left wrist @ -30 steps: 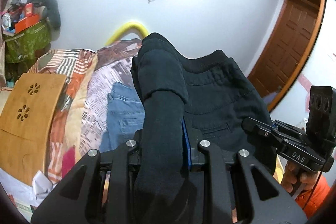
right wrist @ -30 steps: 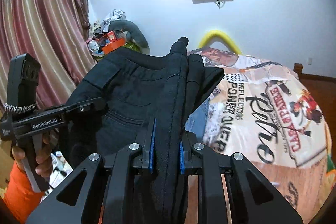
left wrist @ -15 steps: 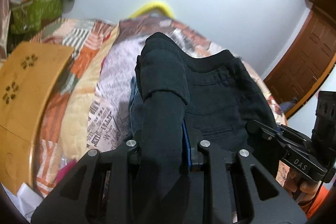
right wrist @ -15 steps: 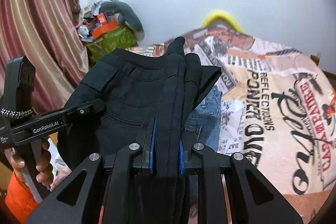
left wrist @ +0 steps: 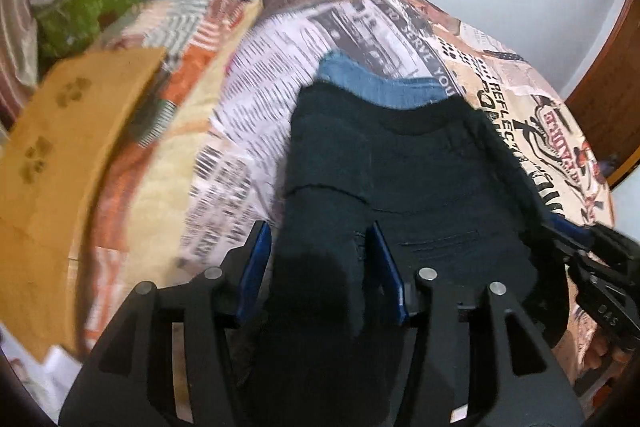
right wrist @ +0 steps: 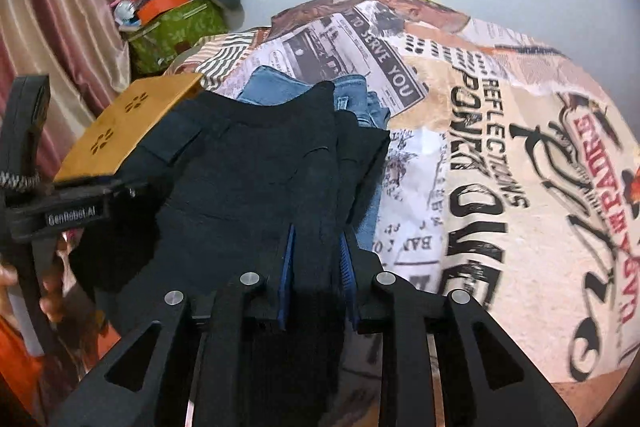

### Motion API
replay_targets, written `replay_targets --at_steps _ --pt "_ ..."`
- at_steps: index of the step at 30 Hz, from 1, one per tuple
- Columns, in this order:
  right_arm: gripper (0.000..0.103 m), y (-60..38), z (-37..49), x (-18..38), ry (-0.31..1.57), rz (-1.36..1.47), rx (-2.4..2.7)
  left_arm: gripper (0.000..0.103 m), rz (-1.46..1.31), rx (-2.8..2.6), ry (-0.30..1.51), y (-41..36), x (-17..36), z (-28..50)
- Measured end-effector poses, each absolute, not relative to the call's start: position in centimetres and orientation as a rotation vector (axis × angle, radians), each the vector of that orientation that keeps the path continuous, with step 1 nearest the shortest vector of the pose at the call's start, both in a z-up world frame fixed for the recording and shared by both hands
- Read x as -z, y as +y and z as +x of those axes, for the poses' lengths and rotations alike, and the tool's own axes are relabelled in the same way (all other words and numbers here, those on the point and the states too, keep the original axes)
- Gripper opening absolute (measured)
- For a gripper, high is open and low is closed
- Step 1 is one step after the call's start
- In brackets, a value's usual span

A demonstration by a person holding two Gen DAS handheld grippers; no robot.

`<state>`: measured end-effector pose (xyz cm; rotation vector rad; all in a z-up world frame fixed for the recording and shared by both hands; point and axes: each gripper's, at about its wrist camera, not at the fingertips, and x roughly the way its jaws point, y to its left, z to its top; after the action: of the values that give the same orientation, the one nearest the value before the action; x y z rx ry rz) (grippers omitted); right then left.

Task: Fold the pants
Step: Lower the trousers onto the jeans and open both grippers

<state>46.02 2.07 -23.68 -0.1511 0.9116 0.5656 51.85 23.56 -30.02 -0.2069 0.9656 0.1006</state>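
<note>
Folded black pants (left wrist: 420,167) lie low over the bed, on top of folded blue jeans (left wrist: 380,87) whose far edge shows beyond them. My left gripper (left wrist: 320,239) straddles the pants' left fold; its jaws are opening and a gap shows beside the cloth. In the right wrist view the same black pants (right wrist: 248,167) cover the jeans (right wrist: 280,87). My right gripper (right wrist: 316,239) holds the right fold; its blue pads still touch the cloth as the jaws start opening.
The bed has a newspaper-print cover (right wrist: 500,167). A wooden lap tray (left wrist: 72,131) lies at the bed's left edge. A green box (right wrist: 176,27) piled with clutter stands by the wall and curtain (right wrist: 52,27). A brown door (left wrist: 612,75) is at the right.
Both grippers have come down toward the bed with the black pants, which now rest on the blue jeans. The left jaws have spread away from the cloth.
</note>
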Motion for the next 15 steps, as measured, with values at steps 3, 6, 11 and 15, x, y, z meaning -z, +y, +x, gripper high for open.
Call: replay_targets --at_steps 3,6,11,15 --pt "0.021 1.8 44.8 21.1 0.866 -0.193 -0.572 0.051 -0.185 -0.099 0.933 23.2 27.3 50.6" --pt "0.022 1.3 43.1 17.4 0.799 -0.19 -0.587 0.051 -0.166 -0.085 0.864 22.1 22.9 48.0" --pt "0.025 -0.7 38.8 9.4 0.663 -0.115 -0.62 0.051 -0.126 -0.076 0.71 19.8 15.1 42.7" --pt "0.026 -2.3 34.9 4.2 0.558 -0.07 -0.64 0.051 -0.096 -0.061 0.595 17.7 9.3 38.4"
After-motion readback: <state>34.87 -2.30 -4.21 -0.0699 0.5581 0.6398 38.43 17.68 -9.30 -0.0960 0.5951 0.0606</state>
